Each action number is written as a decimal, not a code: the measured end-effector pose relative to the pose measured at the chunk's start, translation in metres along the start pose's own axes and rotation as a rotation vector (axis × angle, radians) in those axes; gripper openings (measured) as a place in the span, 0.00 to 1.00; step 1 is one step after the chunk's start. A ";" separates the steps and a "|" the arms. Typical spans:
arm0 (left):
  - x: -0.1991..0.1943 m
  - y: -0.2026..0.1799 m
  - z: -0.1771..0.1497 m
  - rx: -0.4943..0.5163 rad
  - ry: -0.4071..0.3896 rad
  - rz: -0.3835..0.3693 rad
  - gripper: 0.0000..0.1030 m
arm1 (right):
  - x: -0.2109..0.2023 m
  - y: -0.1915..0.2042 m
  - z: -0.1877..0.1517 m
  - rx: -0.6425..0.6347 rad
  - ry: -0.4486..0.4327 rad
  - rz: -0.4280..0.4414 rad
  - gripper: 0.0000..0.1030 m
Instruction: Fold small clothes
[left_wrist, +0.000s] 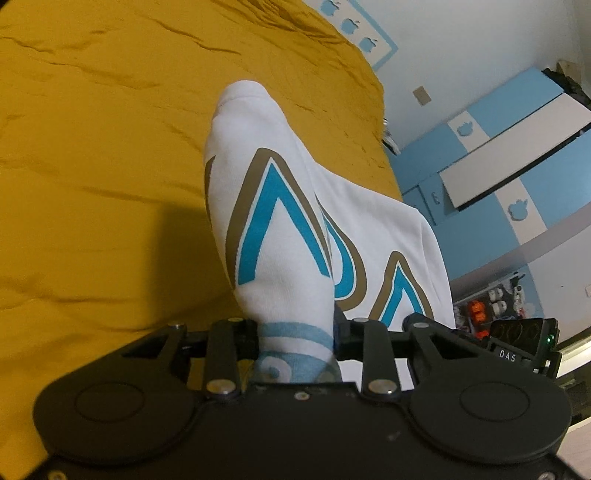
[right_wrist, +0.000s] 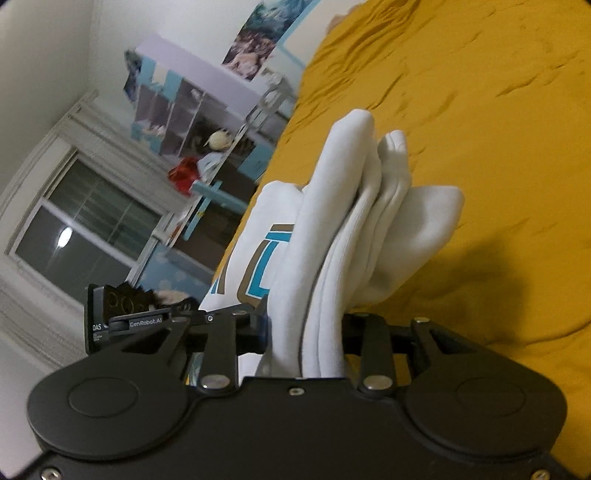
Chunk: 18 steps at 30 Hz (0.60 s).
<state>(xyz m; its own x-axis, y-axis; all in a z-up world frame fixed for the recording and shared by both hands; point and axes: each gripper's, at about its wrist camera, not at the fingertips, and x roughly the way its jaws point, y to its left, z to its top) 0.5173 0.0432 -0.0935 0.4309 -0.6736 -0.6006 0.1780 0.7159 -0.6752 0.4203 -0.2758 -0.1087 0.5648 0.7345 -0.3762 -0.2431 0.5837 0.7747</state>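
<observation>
A white garment (left_wrist: 280, 229) printed with large blue letters outlined in brown is held clear of the yellow bedspread (left_wrist: 92, 147). The print cannot be read as a word from either view. In the left wrist view the cloth is pinched between the jaws of the left gripper (left_wrist: 297, 341) and stands forward and upward from them; a further panel hangs to the right of that gripper, toward the right gripper (left_wrist: 524, 347), on whose body the letters "DAS" are read. In the right wrist view several bunched white folds (right_wrist: 354, 229) are clamped in the right gripper (right_wrist: 304, 332) and rise ahead of it, with a printed panel just to its left. Beyond that panel the left gripper (right_wrist: 144, 314) is seen, marked "GenRobot.AI" and "DAS". The bedspread lies below and behind the garment in both views. Blue and white cabinets (left_wrist: 498, 155) are noted at the far right of the left gripper, and a window (right_wrist: 85, 229) at the far left of the right gripper.
</observation>
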 end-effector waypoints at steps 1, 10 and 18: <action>-0.007 0.007 -0.003 -0.001 -0.001 0.008 0.29 | 0.007 0.002 -0.005 0.003 0.009 0.006 0.30; 0.019 0.096 -0.049 -0.080 0.061 0.047 0.31 | 0.064 -0.052 -0.058 0.050 0.103 -0.075 0.32; -0.017 0.138 -0.055 -0.120 -0.003 0.012 0.38 | 0.030 -0.091 -0.062 0.102 0.115 -0.088 0.53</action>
<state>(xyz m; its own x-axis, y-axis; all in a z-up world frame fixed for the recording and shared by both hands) 0.4854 0.1437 -0.2001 0.4353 -0.6644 -0.6076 0.0658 0.6965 -0.7145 0.4106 -0.2861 -0.2218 0.4850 0.7204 -0.4957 -0.1121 0.6134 0.7818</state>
